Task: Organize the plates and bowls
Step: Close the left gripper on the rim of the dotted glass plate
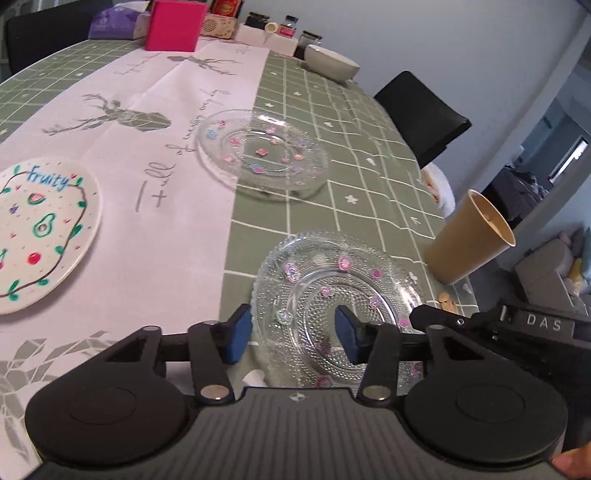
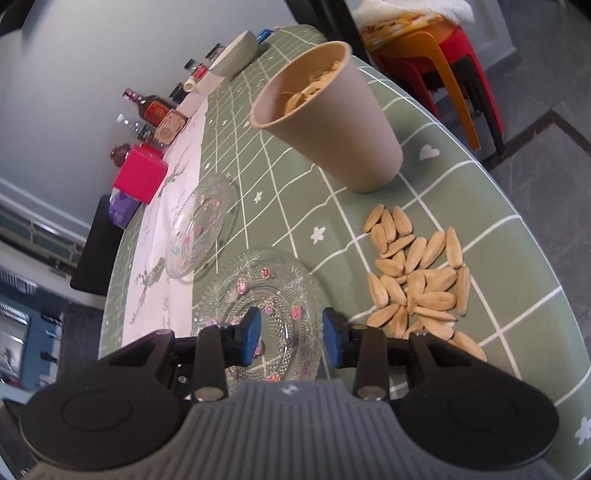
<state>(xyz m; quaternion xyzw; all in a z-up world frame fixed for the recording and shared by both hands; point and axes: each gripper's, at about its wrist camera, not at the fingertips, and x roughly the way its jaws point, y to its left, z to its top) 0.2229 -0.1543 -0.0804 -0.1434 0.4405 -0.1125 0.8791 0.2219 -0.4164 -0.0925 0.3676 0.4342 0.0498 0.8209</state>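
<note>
Glass plate (image 1: 332, 295) sits between both parted claws, near rim hidden beneath them.

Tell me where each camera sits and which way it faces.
Left wrist: on the left gripper, angled down over the near glass plate toward the fruity plate; a fingertip shows bottom right.
Right wrist: on the right gripper, angled down at the plate, seeds, paper cup.
Shared: both glass plates, cup, pink box.

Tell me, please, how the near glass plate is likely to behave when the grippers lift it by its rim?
The near glass plate looks rigid, so it should not flex. Its glossy, beaded rim may slip between the pads. Being thin glass, it could chip if dropped or knocked against the paper cup.
</note>
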